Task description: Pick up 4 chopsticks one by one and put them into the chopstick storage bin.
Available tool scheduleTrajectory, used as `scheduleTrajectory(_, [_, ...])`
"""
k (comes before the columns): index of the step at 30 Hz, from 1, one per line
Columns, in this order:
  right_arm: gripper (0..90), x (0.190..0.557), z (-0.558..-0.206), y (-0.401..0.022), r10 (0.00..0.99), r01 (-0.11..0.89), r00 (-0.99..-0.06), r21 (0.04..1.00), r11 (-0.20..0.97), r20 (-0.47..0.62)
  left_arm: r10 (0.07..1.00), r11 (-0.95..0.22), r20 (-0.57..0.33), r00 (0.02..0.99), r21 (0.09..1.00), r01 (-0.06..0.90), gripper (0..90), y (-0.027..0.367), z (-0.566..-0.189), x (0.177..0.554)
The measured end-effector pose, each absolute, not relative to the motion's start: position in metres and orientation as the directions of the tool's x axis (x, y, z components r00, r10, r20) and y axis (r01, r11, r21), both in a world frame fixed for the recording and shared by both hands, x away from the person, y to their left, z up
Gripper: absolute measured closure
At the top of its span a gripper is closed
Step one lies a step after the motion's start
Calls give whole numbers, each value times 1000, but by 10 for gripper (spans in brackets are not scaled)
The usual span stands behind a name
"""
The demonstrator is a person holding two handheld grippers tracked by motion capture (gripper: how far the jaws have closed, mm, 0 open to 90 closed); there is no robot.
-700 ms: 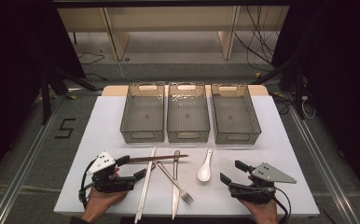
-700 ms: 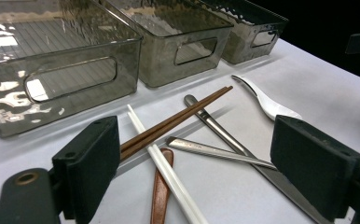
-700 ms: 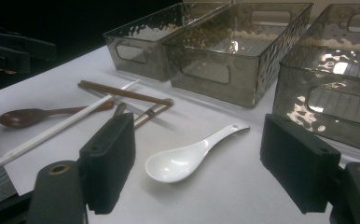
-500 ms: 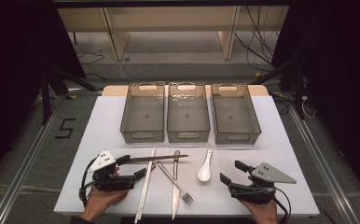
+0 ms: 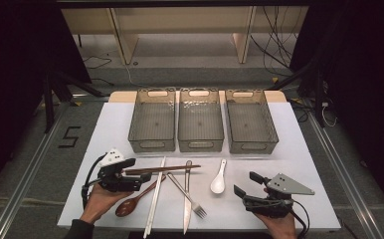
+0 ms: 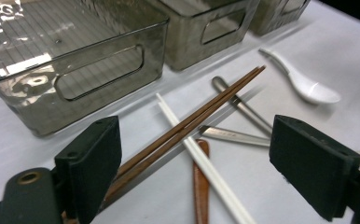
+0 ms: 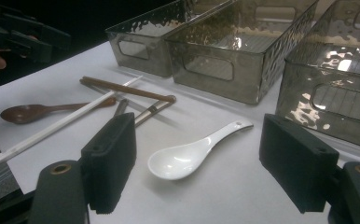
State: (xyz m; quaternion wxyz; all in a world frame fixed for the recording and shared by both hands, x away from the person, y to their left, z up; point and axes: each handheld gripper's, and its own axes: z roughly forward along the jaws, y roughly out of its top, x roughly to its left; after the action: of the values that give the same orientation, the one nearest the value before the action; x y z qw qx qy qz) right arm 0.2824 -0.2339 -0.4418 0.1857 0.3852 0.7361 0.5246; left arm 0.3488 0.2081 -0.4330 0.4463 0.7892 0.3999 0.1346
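Cutlery lies heaped between both sets of fingers on the worktop (image 5: 289,164). Left gripper (image 6: 194,172) stands wide, brown chopsticks (image 6: 192,123) running by its left finger and over the white chopsticks (image 6: 206,163). Closing here would likely drag the wooden spoon (image 5: 138,199) too. Right gripper (image 7: 215,168), wide and empty, frames the white ceramic spoon (image 7: 192,154). High view adds the fork (image 5: 190,196) and three bins (image 5: 200,145) beyond.

Cutlery spread on white table (image 5: 299,164) before 3 bins.
Three smoky clear bins (image 5: 201,125) stood empty side by side. Brown chopsticks (image 5: 162,169) lay crosswise over white chopsticks (image 5: 154,196), knife (image 5: 187,196) & fork (image 5: 186,189); wooden spoon (image 5: 135,200) lay at left, white ceramic spoon (image 5: 218,182) apart at right.
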Motion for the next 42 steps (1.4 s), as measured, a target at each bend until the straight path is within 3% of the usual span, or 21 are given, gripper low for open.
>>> scheduleTrajectory(19, [285,283,-444,-229,743,388,-654,906,169,141,691,-571,-3,723,611,548,241,200,-432,408])
scheduleTrajectory(42, [297,284,-446,-227,732,394,-665,903,174,149,563,-744,39,826,459,486,508,184,-451,436])
